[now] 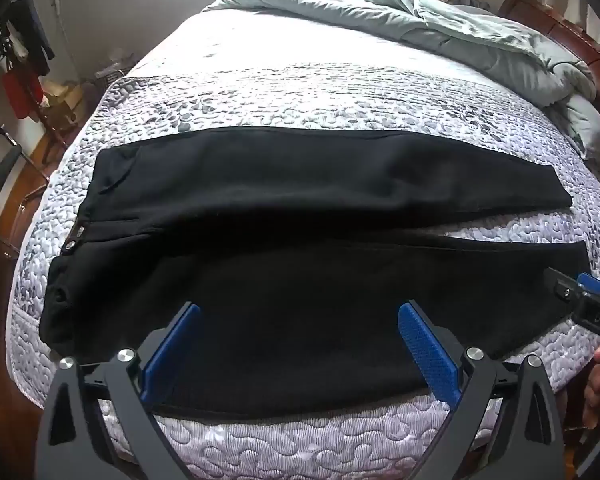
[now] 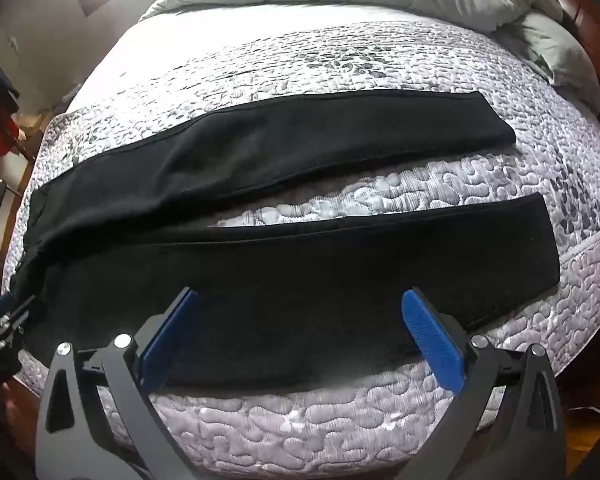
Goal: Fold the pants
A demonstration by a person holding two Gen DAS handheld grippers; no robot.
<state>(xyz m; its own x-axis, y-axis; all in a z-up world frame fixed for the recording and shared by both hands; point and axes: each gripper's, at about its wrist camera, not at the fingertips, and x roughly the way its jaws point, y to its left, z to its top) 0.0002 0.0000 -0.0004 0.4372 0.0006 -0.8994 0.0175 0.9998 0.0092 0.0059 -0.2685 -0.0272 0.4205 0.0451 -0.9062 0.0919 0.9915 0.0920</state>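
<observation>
Both hand-held grippers wide open, holding nothing.
Left hand-held gripper [image 1: 298, 344] and right hand-held gripper [image 2: 300, 340] hover over the pants [image 1: 284, 208], flat on the bed [image 1: 300, 92].

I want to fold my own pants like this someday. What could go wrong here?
1. The near leg lies along the mattress edge, so a tug might drag it off.
2. The pants are black and thick; the open left gripper and right gripper could pinch only one layer, and the leg would sag.
3. The legs spread apart, so the far leg's hem may not line up.
</observation>
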